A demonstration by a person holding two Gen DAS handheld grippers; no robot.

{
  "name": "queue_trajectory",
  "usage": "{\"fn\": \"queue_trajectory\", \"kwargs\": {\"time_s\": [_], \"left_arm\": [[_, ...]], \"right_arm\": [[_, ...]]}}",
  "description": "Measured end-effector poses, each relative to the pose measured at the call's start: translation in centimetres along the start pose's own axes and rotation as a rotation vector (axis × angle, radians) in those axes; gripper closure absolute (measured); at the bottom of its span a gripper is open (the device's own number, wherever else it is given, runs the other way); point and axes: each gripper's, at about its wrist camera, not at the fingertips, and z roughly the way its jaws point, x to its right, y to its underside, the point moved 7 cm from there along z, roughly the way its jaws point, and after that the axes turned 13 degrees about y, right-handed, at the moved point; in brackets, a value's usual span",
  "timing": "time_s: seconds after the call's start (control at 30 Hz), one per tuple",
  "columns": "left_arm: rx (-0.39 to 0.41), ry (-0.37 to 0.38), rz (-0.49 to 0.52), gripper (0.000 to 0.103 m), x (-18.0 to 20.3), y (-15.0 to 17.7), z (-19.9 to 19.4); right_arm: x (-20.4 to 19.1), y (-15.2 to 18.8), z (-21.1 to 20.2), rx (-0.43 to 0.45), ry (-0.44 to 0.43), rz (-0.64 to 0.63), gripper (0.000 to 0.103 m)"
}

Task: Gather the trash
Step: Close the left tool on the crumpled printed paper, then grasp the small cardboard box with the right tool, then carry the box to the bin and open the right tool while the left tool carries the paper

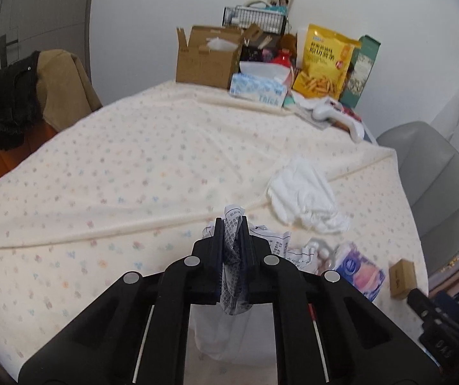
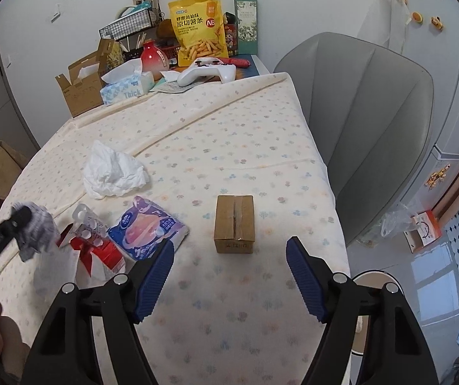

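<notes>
My left gripper (image 1: 232,221) is shut on a crumpled printed paper (image 1: 233,250), held just above the flowered tablecloth (image 1: 117,173); it also shows at the left of the right wrist view (image 2: 21,221). Beside it lie a blister pack (image 2: 87,221), a red and white wrapper (image 2: 96,253), a purple tissue packet (image 2: 147,227) and a crumpled white tissue (image 2: 111,170). My right gripper (image 2: 229,266) is open and empty, with a small cardboard box (image 2: 234,223) just ahead between its fingers.
At the far end stand an open carton (image 2: 82,86), a tissue box (image 2: 127,88), a white game controller (image 2: 207,70), a yellow snack bag (image 2: 200,29) and a wire basket (image 2: 130,25). A grey chair (image 2: 367,122) stands on the right of the table.
</notes>
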Motion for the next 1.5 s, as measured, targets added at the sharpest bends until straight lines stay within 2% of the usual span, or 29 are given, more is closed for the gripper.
{"fn": "queue_trajectory", "kwargs": {"time_s": [0.17, 0.4, 0.47, 0.53, 0.8, 1.03, 1.27, 1.5], "left_arm": [[0.003, -0.002, 0.019, 0.094, 0.9, -0.8, 0.7], [-0.041, -0.014, 0.040, 0.094, 1.4, 0.3, 2.7], [-0.044, -0.022, 0.046, 0.094, 1.5, 0.4, 2.8], [-0.042, -0.035, 0.057, 0.094, 1.6, 0.5, 2.9], [-0.040, -0.054, 0.075, 0.094, 2.0, 0.6, 2.4], [0.008, -0.050, 0.089, 0.094, 2.7, -0.1, -0.4], [0.050, -0.024, 0.084, 0.094, 3.4, -0.1, -3.5], [0.068, 0.030, 0.110, 0.094, 6.3, 0.5, -5.5]], "right_arm": [[-0.3, -0.2, 1.2, -0.015, 0.002, -0.003, 0.034], [-0.2, 0.0, 3.1, -0.054, -0.011, 0.006, 0.045], [-0.2, 0.0, 3.5, -0.064, -0.017, 0.006, 0.052], [-0.3, 0.1, 3.9, -0.077, -0.026, 0.005, 0.071], [0.1, 0.1, 2.4, -0.044, -0.029, -0.001, 0.072], [1.3, -0.1, -0.9, 0.012, -0.024, 0.007, 0.072], [2.5, 0.4, -4.1, 0.056, -0.016, 0.004, 0.072], [5.4, 1.2, -6.8, 0.090, 0.014, 0.032, 0.072]]}}
